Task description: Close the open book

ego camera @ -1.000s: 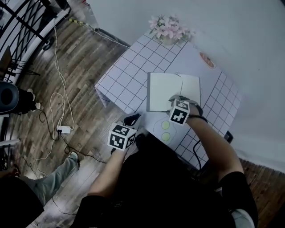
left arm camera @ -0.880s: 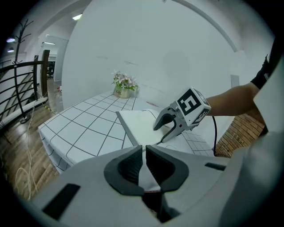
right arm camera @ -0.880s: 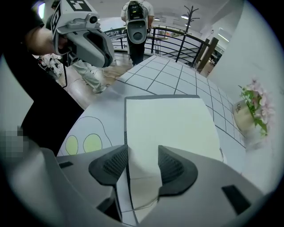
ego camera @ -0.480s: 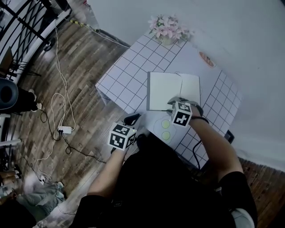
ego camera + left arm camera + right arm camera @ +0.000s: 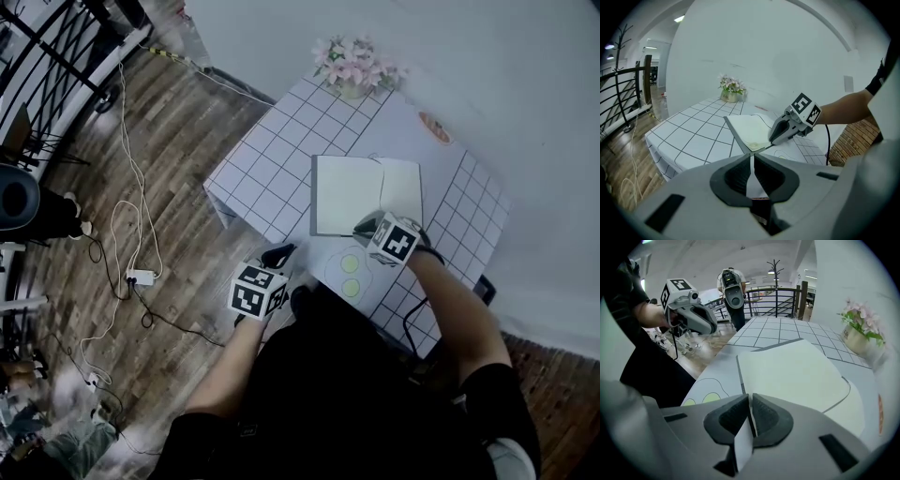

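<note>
My right claw [image 5: 362,226] is closing its jaws on a thin white leaf at the lower edge of the open book [image 5: 361,192]; the book lies mid-frame on the checked table [image 5: 272,155]; my left claw [image 5: 279,253], lower left of it, is pinched together, empty.

Square table draped in white cloth with black grid lines [image 5: 262,169], open white-paged book [image 5: 361,192] lying flat, pot of pink flowers [image 5: 352,66] at far corner

Left gripper [image 5: 752,156], jaws together
</note>
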A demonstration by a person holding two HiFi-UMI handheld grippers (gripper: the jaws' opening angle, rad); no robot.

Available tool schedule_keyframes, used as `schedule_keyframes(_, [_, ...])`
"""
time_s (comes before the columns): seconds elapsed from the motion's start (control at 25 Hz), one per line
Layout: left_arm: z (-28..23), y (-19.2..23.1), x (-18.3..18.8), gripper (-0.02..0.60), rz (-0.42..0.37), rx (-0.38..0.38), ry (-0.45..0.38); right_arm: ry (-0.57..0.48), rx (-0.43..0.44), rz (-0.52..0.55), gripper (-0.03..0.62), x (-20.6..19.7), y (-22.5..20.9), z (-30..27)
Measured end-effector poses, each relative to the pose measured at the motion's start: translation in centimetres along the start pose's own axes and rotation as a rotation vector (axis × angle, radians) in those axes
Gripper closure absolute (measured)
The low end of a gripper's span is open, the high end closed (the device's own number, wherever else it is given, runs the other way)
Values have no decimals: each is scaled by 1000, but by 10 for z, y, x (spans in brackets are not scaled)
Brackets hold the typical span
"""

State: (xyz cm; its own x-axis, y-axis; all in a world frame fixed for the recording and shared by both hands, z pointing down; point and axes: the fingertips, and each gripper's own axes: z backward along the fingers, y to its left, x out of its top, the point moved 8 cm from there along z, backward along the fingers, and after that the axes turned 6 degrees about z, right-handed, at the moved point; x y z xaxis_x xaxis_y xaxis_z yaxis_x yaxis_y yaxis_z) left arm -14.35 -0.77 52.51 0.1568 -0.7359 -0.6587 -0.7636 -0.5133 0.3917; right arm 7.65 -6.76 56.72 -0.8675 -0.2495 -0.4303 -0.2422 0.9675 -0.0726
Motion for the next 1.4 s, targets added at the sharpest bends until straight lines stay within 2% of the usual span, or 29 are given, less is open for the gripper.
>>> schedule_keyframes(0.28, [0, 5, -1, 549, 3, 2, 3, -1, -13, 25, 586, 3, 3, 6])
schedule_keyframes(0.68, [1, 8, 2, 549, -27, 0, 16, -198, -169, -152, 589, -11, 10, 33])
schedule_keyframes(0.84, [-14, 4, 11, 549, -78, -23, 46, -290, -231, -255, 589, -23, 12, 39])
schedule_keyframes(1.16, [-56, -26, 34, 549, -174, -119, 84, -519, -330, -545, 589, -60, 15, 43])
schedule_keyframes(1.4, [-70, -33, 36, 549, -211, -139, 118, -676, -385, -728, 591, -85, 13, 59])
